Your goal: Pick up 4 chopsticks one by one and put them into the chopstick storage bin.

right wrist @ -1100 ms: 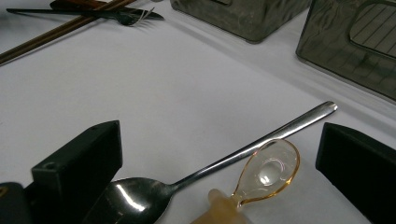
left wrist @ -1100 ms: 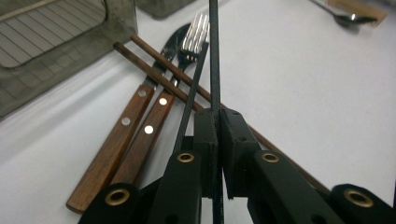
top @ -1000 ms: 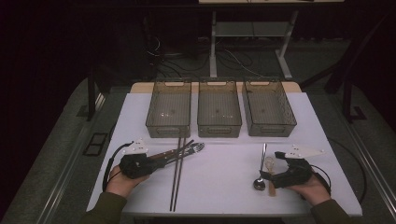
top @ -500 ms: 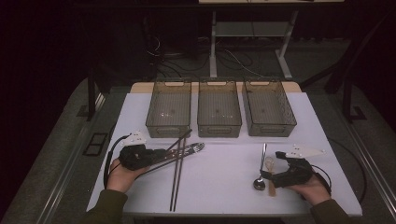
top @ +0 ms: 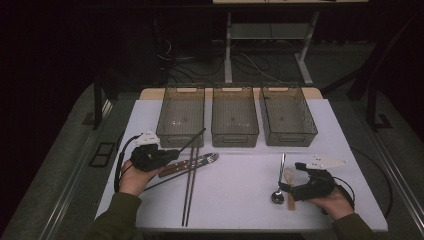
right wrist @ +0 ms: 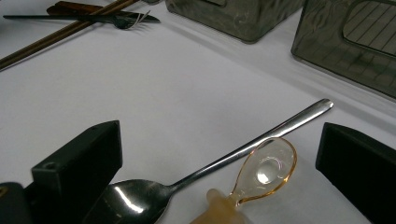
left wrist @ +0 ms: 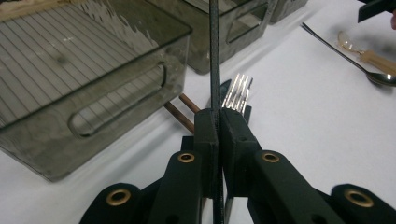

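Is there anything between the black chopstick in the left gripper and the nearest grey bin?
Nothing visible blocks it. The left gripper is shut on the black chopstick, whose tip rises beside the left bin; that bin's open top looks empty.

The room is dark, with light falling mainly on the white surface (top: 240, 195). Around it lies grey floor (top: 65, 170), fading to black at the far side. Behind stands a desk frame (top: 265, 35) on pale legs, with loose cables (top: 200, 62) tangled on the floor beneath it.
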`<state>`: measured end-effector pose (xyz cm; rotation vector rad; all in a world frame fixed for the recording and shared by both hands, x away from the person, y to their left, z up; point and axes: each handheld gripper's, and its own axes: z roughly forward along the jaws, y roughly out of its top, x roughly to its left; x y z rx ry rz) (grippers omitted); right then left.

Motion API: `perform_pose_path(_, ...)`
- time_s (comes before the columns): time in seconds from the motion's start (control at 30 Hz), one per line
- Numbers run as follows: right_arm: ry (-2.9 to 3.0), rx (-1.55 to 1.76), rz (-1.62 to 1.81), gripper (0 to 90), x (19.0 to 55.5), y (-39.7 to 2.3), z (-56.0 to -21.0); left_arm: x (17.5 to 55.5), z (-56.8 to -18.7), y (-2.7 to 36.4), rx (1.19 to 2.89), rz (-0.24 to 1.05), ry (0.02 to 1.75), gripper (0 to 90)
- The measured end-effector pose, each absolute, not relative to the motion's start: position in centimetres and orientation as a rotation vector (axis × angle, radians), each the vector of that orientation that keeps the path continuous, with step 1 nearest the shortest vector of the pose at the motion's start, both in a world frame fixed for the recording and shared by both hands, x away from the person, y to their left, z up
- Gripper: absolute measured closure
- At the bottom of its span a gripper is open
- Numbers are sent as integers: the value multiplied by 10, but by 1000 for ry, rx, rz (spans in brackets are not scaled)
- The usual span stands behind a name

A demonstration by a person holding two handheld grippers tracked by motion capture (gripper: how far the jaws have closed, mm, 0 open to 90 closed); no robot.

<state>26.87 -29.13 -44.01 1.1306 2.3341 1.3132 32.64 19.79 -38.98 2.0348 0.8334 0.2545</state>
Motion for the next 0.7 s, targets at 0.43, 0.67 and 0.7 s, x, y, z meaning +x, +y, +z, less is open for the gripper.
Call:
perform_pose_path(0.43,2336,1139,1310,2,269,-291,-440,353,-380,193,2003,261,846,854)
perform_pose_path(0.67,2332,1135,1314,2,268,-292,-440,367,-372,189,1994,280,858,854)
perform_pose_path(0.7,2332,1136,1314,2,268,-292,-440,369,-371,188,1993,281,862,854)
